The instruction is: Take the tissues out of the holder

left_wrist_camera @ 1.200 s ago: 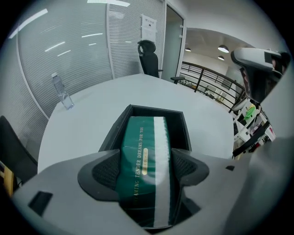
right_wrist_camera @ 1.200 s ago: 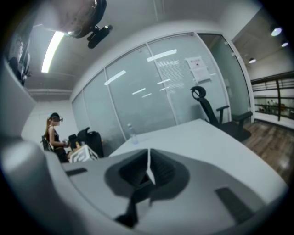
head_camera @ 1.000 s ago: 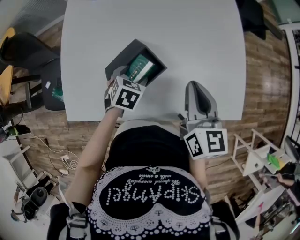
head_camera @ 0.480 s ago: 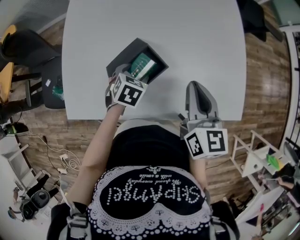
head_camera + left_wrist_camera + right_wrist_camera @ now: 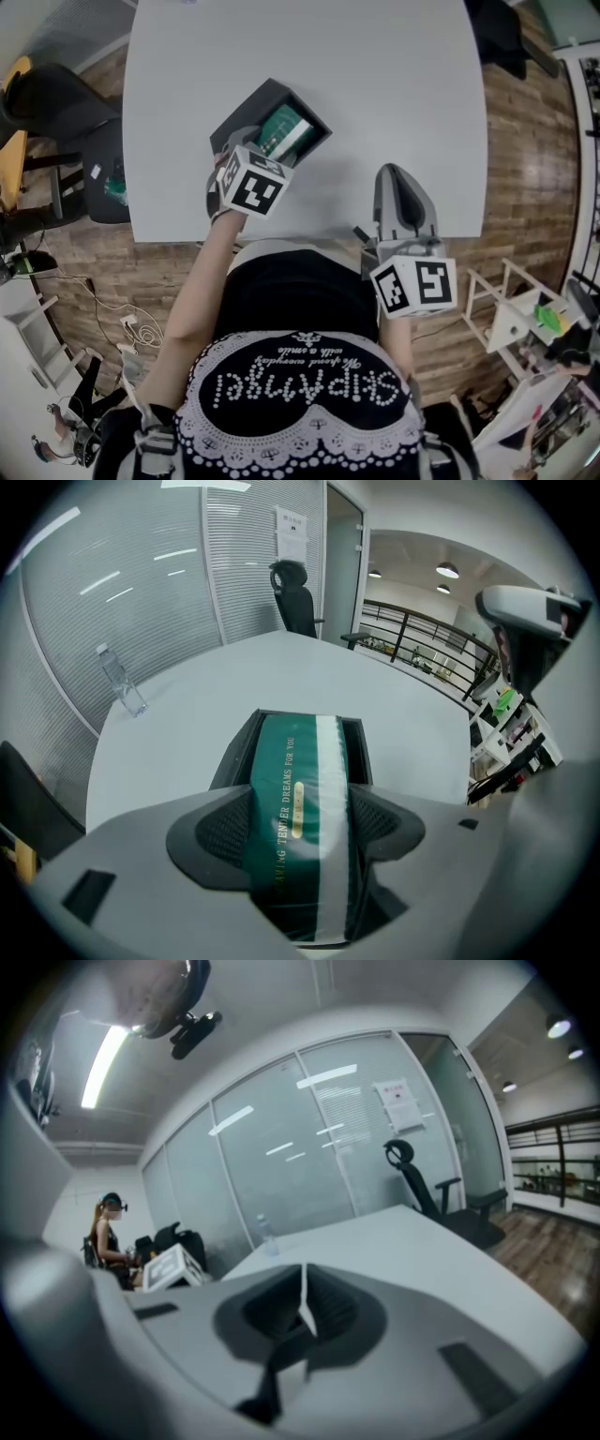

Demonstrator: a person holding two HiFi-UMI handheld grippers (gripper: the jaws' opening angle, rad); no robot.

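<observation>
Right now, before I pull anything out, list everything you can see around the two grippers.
white flat-topped table: one, white, under everything.
black rectangular holder: one, black, on the table, near side, left.
green plastic-wrapped tissue pack: one, green with a white stripe, in the holder.
clear plastic water bottle: one, clear, upright at the table's far edge.
black office chair: one, black, beyond the table.
left gripper: one, grey, shut on the tissue pack.
right gripper: one, grey, shut, empty, at the table's near edge.
</observation>
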